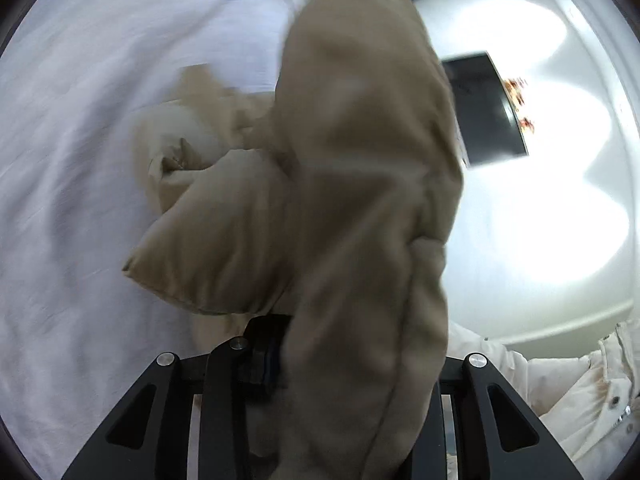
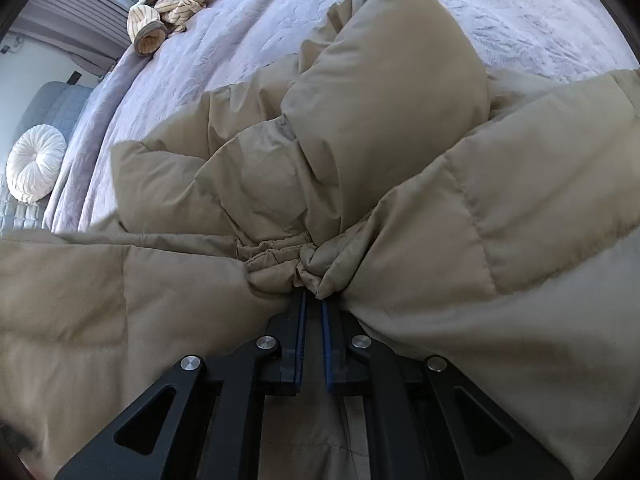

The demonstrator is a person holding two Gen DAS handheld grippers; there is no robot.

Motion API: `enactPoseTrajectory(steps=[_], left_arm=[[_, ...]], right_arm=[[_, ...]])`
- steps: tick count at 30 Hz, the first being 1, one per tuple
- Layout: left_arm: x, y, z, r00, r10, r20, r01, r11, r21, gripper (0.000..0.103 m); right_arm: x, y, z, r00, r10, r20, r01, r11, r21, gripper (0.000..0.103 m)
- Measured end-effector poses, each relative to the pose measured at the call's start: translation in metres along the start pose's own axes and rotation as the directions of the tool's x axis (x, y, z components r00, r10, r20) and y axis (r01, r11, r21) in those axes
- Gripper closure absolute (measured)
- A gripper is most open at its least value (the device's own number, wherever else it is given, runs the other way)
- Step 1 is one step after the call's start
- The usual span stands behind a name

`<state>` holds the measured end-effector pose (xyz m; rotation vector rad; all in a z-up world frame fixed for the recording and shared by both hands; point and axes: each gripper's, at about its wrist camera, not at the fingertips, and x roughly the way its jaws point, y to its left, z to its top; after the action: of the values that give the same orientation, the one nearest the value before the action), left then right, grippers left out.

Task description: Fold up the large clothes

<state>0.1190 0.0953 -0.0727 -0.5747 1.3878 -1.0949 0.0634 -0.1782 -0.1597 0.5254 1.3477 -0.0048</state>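
A beige puffer jacket (image 1: pixel 360 160) rises in a thick fold straight up from my left gripper (image 1: pixel 324 344). The jaws are closed on it, and the padding covers the right finger while the left finger (image 1: pixel 264 352) shows. More of the jacket lies crumpled on the white bed sheet (image 1: pixel 80 120). In the right wrist view the jacket (image 2: pixel 380 100) spreads over the pale bed cover (image 2: pixel 280 8). My right gripper (image 2: pixel 314 296) points down and is shut, its tips pinching a gathered elastic edge of the jacket.
A heap of striped beige cloth (image 2: pixel 172 4) lies at the far corner of the bed. A round white cushion (image 2: pixel 36 168) rests on a grey quilted seat beside the bed. A dark screen (image 1: pixel 488 108) hangs on the wall. A white garment (image 1: pixel 580 392) shows at lower right.
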Motion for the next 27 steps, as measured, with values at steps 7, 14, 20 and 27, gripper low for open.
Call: enactPoseTrajectory(steps=[7,14,20,27], left_arm=[[0.042,-0.047,0.007,1.000,-0.005,-0.022,0.006,0.999,0.038,0.069],[0.062,-0.069,0.015,0.999,0.034,-0.015,-0.034,0.999,-0.006,0.069],[0.104,-0.114,0.029,0.994,0.096,-0.044,-0.096,0.995,0.002,0.069],[0.205,-0.158,0.051,0.982,0.123,-0.144,-0.115,0.991,0.062,0.068]], right_arm=[[-0.023,-0.021,0.001,0.992,0.123,-0.019,-0.121,0.989,0.091,0.098],[-0.103,-0.057,-0.083,0.980,0.189,0.053,-0.195,0.971,0.137,0.098],[-0.071,-0.070,-0.159,0.960,0.280,-0.014,-0.269,0.933,0.238,0.098],[-0.051,-0.095,-0.167,0.915,0.402,0.042,-0.394,0.865,0.309,0.099]])
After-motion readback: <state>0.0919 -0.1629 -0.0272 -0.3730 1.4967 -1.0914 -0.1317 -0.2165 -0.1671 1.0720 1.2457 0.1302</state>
